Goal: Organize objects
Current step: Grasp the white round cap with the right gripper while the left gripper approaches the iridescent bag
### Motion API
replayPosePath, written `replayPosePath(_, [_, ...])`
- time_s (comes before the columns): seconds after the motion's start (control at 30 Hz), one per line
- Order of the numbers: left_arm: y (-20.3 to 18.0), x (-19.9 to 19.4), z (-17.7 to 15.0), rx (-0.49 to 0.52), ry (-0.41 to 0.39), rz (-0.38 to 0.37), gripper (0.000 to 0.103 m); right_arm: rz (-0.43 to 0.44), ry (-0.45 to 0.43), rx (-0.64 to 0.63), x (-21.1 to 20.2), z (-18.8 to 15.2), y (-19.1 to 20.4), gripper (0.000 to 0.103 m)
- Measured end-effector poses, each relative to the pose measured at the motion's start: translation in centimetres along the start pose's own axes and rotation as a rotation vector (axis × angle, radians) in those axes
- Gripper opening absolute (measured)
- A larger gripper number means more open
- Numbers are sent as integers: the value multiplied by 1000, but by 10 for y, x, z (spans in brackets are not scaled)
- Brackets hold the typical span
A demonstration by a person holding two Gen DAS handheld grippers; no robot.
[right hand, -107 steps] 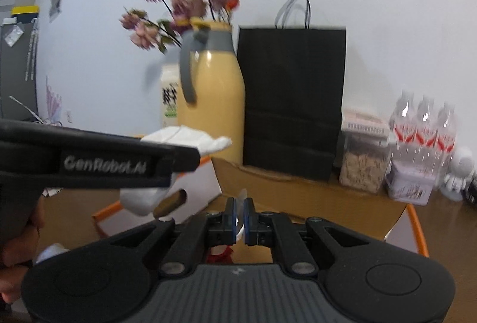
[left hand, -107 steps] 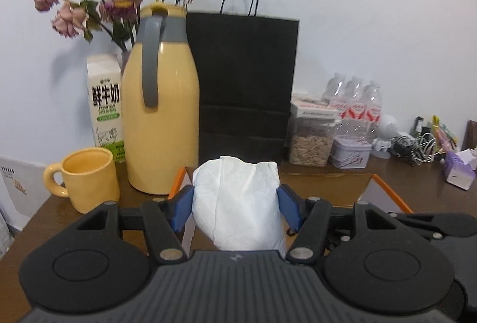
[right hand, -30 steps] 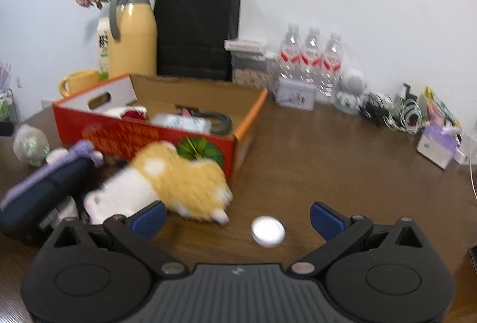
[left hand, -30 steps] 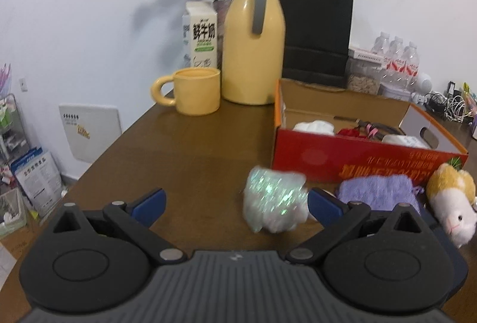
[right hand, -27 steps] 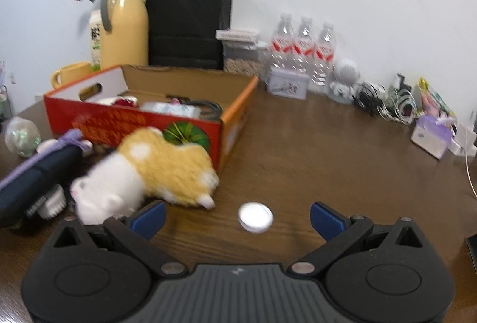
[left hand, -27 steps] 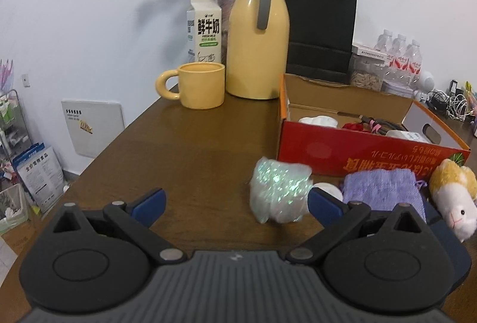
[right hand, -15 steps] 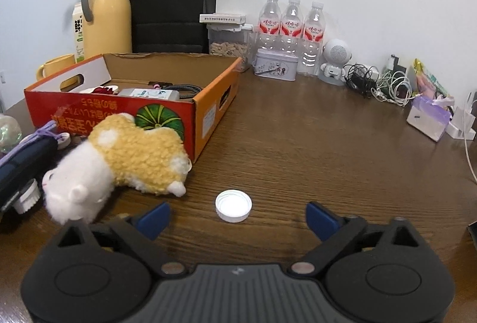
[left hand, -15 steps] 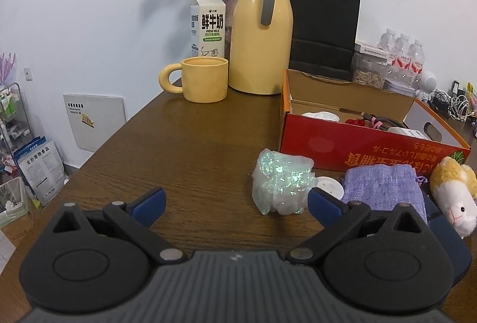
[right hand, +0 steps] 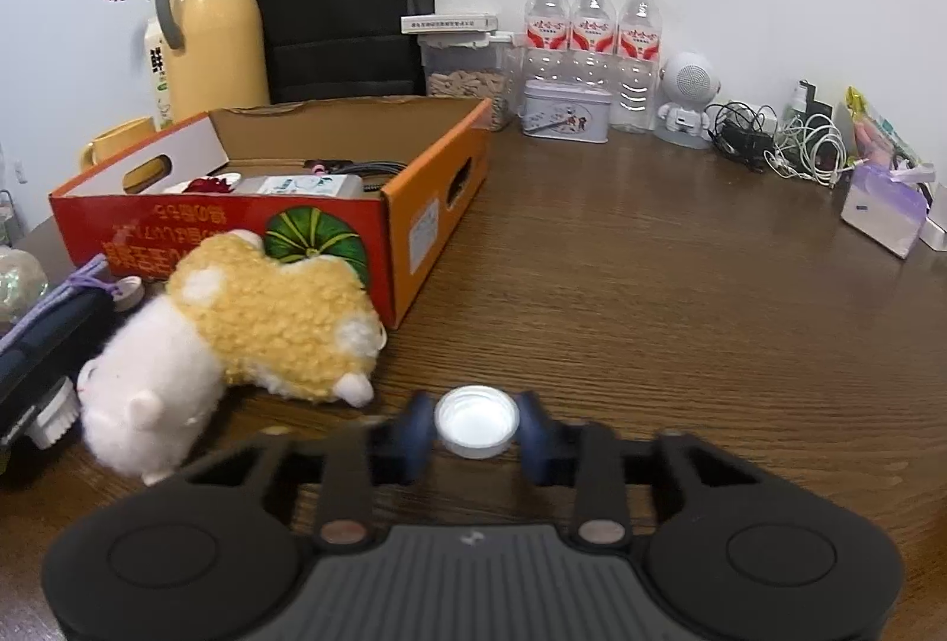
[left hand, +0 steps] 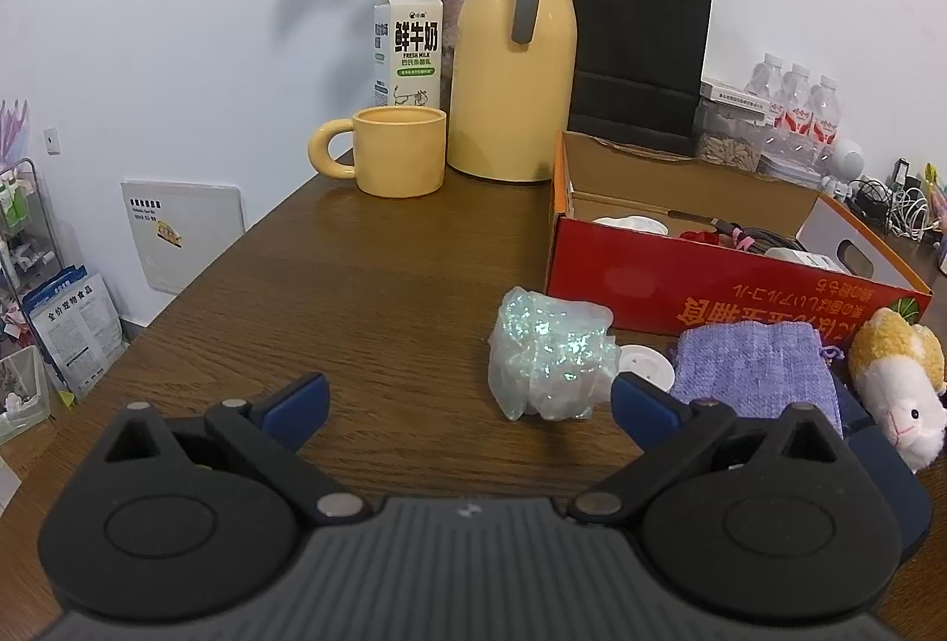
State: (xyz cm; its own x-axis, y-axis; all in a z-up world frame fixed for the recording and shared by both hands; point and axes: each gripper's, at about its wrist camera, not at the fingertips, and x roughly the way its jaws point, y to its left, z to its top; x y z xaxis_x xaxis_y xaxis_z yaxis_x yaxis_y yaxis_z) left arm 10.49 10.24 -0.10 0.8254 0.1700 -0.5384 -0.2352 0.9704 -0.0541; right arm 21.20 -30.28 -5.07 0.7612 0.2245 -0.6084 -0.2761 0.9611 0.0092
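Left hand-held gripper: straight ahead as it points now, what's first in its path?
Likely bare table. The left hand-held gripper is open; the iridescent plastic wad lies right of centre, near the right finger. Depth unclear.

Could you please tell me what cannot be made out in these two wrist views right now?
- Box contents: both views, mostly hidden by its front wall.
- White cap: right wrist view; right gripper jaws have just been closing round it, but blur hides whether the pads press it.
- Dark item under the purple pouch: cut off by the frame edge and the plush toy.
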Motion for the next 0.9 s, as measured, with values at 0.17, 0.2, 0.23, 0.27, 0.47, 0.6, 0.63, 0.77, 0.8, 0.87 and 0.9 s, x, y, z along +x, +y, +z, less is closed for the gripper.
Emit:
replayPosePath(0.17, [1, 0, -2, -5, 3, 1, 103, -9, -18, -3, -3, -2, 2, 27])
replayPosePath(0.2, [1, 0, -2, -7, 3, 2, 103, -10, -31, -2, -5, -2, 2, 27])
replayPosePath(0.23, [2, 0, -2, -9, 3, 2, 103, -13, -47, -1, -7, -2, 2, 27])
replayPosePath(0.27, [2, 0, -2, -10, 3, 2, 103, -19, -68, 3, -11, -3, 4, 27])
replayPosePath(0.47, [3, 3, -2, -14, 6, 1, 103, -38, -188, -1, -35, -11, 18, 27])
replayPosePath(0.6, [2, 4, -3, -12, 9, -7, 103, -17, -256, -24, -51, -14, 33, 27])
replayPosePath(0.63, [1, 4, -2, -12, 9, -9, 103, -7, -267, -28, -53, -15, 38, 27])
replayPosePath(0.77, [-3, 8, 0, -12, 5, -19, 103, 30, -296, -49, -58, -15, 56, 27])
replayPosePath(0.8, [-5, 9, 1, -12, 4, -24, 103, 36, -301, -54, -58, -15, 61, 27])
replayPosePath(0.87, [-8, 12, 3, -11, 3, -30, 103, 36, -317, -62, -58, -15, 67, 27])
replayPosePath(0.9, [-9, 14, 3, -11, 2, -32, 103, 32, -325, -65, -58, -15, 69, 27])
